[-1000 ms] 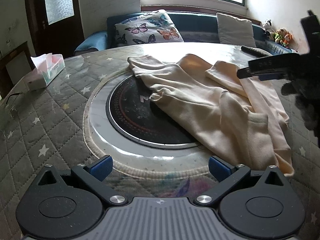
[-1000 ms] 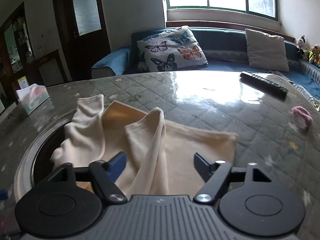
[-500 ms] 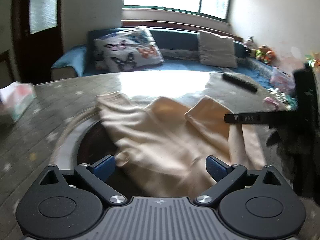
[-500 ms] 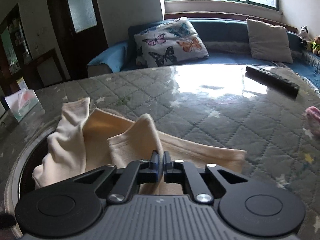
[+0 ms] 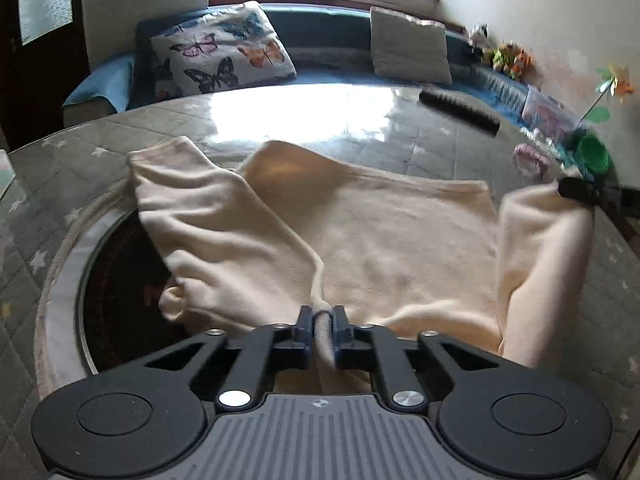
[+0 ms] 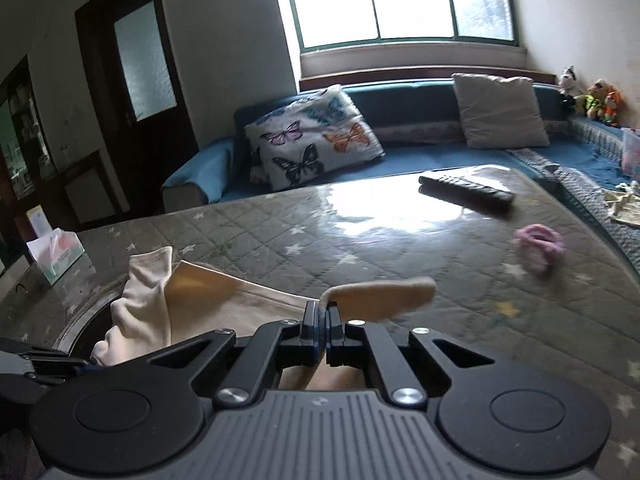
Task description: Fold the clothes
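A cream garment [image 5: 380,240] lies spread on the quilted table [image 5: 360,136], one sleeve thrown over its left side. My left gripper [image 5: 322,322] is at the garment's near edge; its jaws are closing, with a pinched ridge of the fabric between the pads. My right gripper [image 6: 323,316] is shut on another edge of the garment [image 6: 224,296] and holds a flap of it up off the table. In the left wrist view the right gripper [image 5: 576,192] shows at the far right, with cloth hanging from it.
A round black hotplate [image 5: 116,288] is set into the table under the garment's left part. A remote control [image 6: 466,192], a pink hair tie [image 6: 538,244] and a tissue box [image 6: 56,256] lie on the table. A sofa with a butterfly cushion [image 6: 312,140] stands behind.
Both grippers went from open to shut on the garment. The left one moved forward over the cloth and pinched a fold. The right one lifted its edge up and away.
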A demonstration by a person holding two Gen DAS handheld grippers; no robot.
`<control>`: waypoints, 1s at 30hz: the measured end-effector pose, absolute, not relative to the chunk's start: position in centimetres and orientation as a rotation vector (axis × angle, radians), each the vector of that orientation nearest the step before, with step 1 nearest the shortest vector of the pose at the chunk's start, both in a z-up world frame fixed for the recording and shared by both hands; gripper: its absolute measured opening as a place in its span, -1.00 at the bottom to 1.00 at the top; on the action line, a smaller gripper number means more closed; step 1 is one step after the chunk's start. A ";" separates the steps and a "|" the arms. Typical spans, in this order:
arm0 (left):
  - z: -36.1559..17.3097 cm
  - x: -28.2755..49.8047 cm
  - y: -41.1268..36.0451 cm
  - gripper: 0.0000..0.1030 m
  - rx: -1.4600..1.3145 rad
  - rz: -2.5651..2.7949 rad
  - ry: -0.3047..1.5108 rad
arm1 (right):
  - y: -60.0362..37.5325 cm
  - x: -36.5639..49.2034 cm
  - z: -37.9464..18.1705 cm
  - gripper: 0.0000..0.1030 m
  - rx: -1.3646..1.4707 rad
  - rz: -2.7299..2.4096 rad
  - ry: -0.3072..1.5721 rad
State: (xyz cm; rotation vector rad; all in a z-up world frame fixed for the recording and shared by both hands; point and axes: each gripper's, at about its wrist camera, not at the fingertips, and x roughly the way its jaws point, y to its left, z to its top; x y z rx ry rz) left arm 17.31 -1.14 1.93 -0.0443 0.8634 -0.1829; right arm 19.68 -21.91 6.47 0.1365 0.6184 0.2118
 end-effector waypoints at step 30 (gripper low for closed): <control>4.6 0.7 4.7 -0.69 0.035 -0.108 0.811 | -32.1 5.3 1.2 -0.68 0.236 -0.072 0.752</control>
